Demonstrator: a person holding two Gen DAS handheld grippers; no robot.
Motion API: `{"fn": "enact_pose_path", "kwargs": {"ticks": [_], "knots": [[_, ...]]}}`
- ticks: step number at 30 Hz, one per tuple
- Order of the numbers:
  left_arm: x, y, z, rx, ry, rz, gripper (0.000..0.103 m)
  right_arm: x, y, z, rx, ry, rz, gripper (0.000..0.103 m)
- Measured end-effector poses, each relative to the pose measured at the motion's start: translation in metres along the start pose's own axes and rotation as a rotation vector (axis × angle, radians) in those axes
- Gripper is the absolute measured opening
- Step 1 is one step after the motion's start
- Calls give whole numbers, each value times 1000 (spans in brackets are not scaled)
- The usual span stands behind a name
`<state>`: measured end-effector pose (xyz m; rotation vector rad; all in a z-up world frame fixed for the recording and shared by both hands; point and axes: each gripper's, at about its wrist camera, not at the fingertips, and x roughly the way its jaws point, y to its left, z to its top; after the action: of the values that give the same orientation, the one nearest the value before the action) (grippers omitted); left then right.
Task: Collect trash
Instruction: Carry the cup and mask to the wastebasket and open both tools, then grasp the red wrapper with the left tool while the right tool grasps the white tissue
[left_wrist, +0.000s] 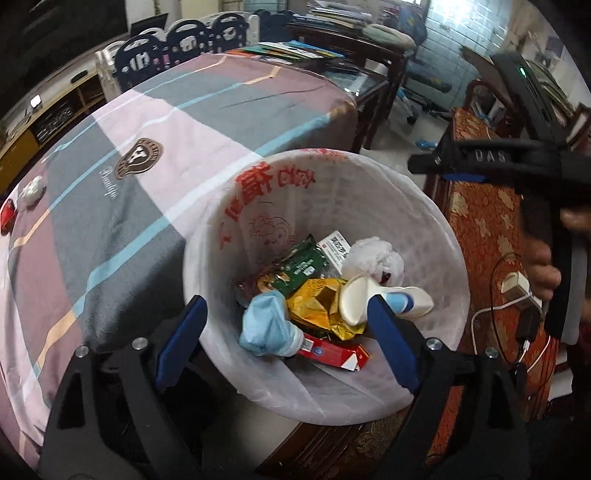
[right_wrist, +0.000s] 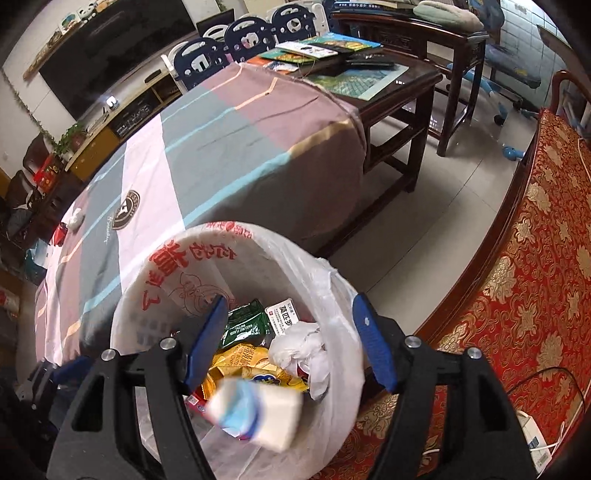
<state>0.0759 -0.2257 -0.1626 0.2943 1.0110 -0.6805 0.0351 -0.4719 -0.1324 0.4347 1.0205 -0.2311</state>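
I have both grippers over the trash bin (left_wrist: 439, 236), which stands between the cloth-covered table (left_wrist: 155, 155) and the red brocade sofa (right_wrist: 524, 280). My left gripper (left_wrist: 286, 321) is spread wide with nothing between its fingers, and my right gripper (right_wrist: 291, 343) is spread too. A white and blue bottle (right_wrist: 258, 417) shows blurred between the right fingers, touching neither, above the wrappers in the liner. A crumpled white wad (left_wrist: 32, 190) and a red piece (left_wrist: 7, 218) lie on the table's far end.

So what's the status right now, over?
Both hand-held grippers open, left, right, over white-bagged trash bin. White-and-blue plastic bottle blurred in bin. Crumpled white tissue on striped tablecloth.
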Motion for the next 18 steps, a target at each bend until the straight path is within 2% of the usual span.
{"fn": "enact_pose_path", "kwargs": {"ticks": [4, 5, 7, 10, 12, 16, 18], "knots": [[-26, 70, -2, -195, -116, 111, 87, 11, 19, -3, -38, 16, 17, 69], [-31, 92, -2, -244, -140, 143, 83, 13, 26, -3, -52, 16, 18, 69], [-40, 144, -3, -359, -168, 220, 76, 18, 38, -3, -73, 13, 25, 69], [-53, 222, 2, -510, -190, 341, 75, 23, 58, 2, -95, 4, 55, 69], [-59, 272, 8, -576, -200, 423, 76, 26, 73, 7, -116, -9, 74, 69], [-56, 352, 30, -664, -184, 500, 89, 40, 108, 21, -157, -8, 93, 69], [-47, 385, 43, -709, -171, 537, 89, 50, 126, 30, -160, 12, 119, 69]]}}
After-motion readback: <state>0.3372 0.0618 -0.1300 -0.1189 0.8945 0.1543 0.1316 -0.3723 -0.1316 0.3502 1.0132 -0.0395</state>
